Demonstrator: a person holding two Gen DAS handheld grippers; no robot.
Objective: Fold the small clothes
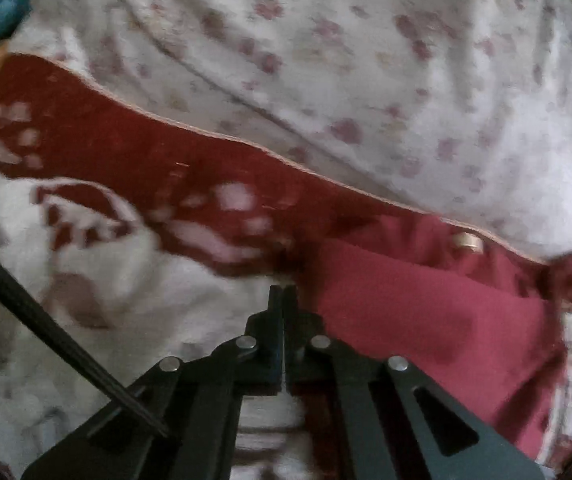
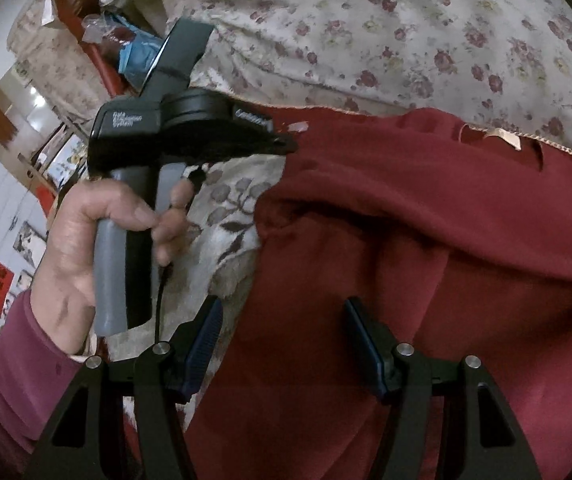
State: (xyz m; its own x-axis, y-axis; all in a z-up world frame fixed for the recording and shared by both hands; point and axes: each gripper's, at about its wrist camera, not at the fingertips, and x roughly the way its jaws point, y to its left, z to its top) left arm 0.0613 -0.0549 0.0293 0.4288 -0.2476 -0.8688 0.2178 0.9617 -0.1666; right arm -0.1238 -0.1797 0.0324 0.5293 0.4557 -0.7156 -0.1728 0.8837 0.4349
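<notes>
Left hand in a maroon sleeve wrapped around the grey handle of the left gripper; jaws pressed together at the edge of the red garment, pinch on the cloth not clear through the blur. Garment spread over the flowered bedsheet, a white-and-red patterned blanket at its left side. Right gripper spread wide just above the garment's lower part, nothing between its pads.
</notes>
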